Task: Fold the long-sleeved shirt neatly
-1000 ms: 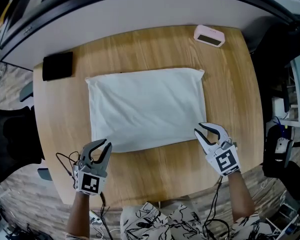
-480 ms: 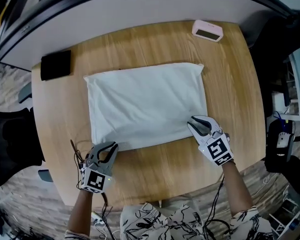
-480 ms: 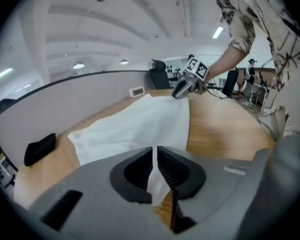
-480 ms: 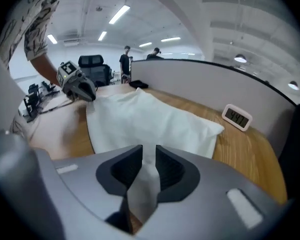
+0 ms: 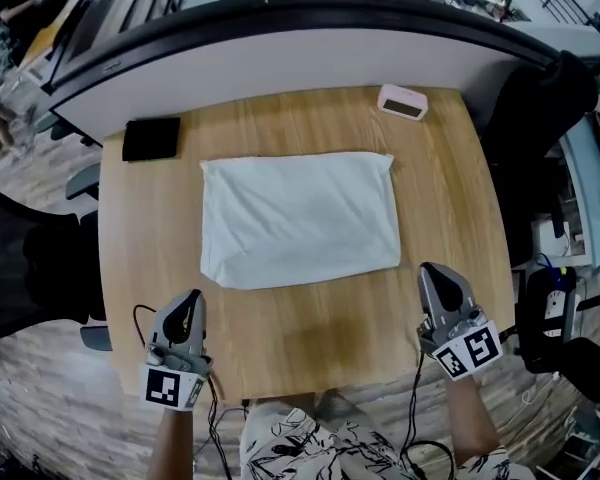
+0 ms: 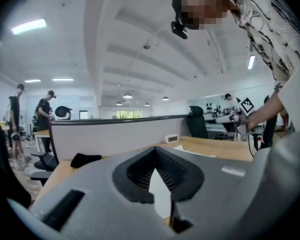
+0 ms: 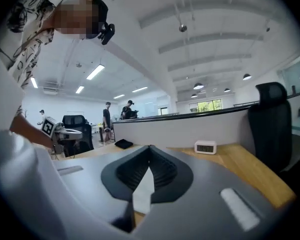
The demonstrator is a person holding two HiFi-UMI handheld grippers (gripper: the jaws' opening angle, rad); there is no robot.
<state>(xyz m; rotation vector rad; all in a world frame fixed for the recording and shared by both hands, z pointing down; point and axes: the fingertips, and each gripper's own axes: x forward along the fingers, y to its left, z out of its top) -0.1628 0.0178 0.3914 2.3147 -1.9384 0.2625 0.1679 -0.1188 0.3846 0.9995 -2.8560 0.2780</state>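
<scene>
The shirt point(image 5: 298, 218) lies folded into a white rectangle in the middle of the table point(image 5: 460, 218). The left gripper point(image 5: 192, 300) and right gripper point(image 5: 432, 272) hang near its two near corners, clear of the cloth. Each one's jaws have just been closing and now meet at the tips with nothing between them. Beyond the shirt sit a pink clock point(image 5: 402, 101) and a flat black thing point(image 5: 151, 139), perhaps a wallet.
</scene>
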